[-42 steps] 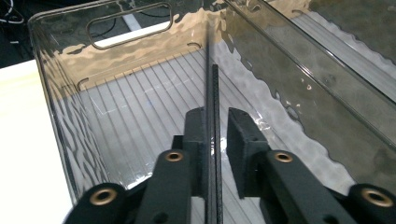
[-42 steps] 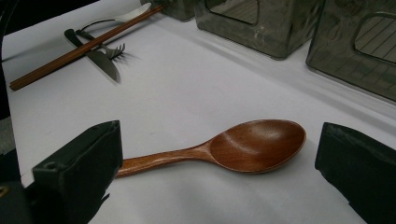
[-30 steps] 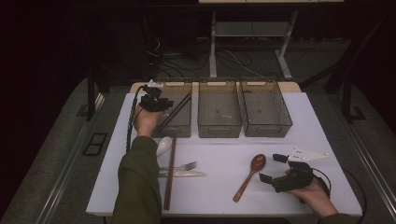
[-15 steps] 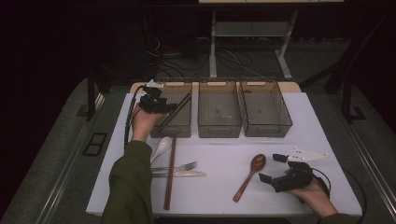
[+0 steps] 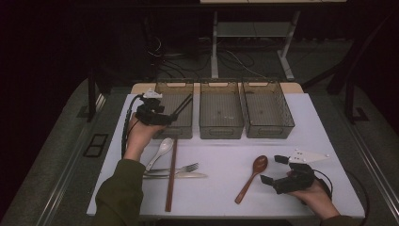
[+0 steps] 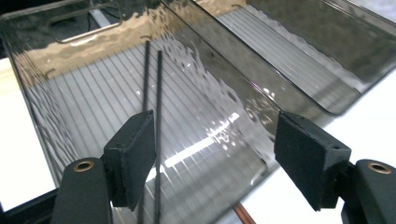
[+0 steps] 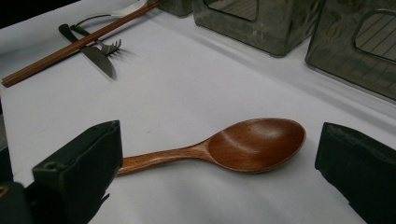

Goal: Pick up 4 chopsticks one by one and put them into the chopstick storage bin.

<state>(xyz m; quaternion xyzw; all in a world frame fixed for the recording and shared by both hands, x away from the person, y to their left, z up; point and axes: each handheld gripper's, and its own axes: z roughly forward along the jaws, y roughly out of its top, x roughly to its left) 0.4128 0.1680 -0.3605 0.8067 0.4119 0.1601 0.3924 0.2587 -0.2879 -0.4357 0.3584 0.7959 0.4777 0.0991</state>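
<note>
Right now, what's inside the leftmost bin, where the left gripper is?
Two thin black chopsticks lean inside the leftmost bin, seen between the open left gripper jaws. Their lower ends are hidden behind one pad.

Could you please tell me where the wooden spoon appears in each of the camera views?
High view: the wooden spoon lies right of centre, beside the right hand-held gripper.
Left gripper view: not in it.
Right gripper view: the spoon lies at the centre, between the open jaws.
Shared landmark: the brown chopsticks.
</note>
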